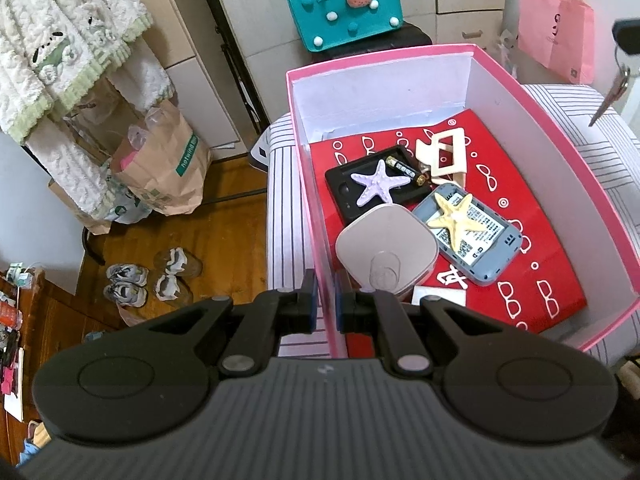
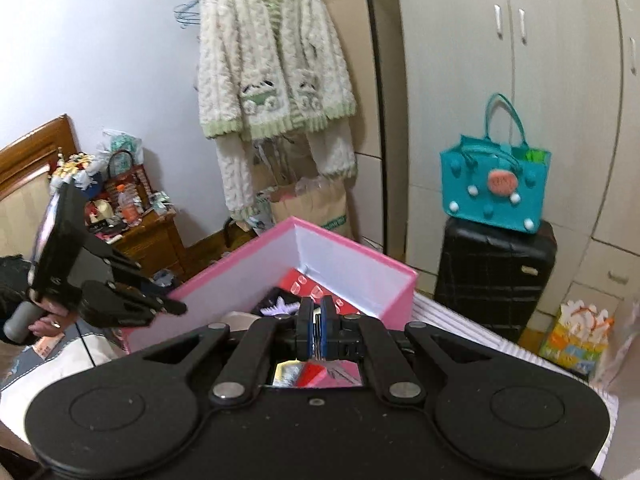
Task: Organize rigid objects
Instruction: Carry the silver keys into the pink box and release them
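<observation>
Keys (image 1: 612, 96) dangle above the box (image 1: 600, 184) from your right jaws, shut on them; left jaws pinch the box wall. Stiff, light, slippery metal: grip the ring.

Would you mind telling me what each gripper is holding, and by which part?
The left gripper clamps the pink box by its side wall; right gripper pinches dangling keys near their ring.

Teal bag (image 2: 494, 192) on black suitcase (image 2: 494, 276) (cardigan (image 2: 276, 64) hanging).
</observation>
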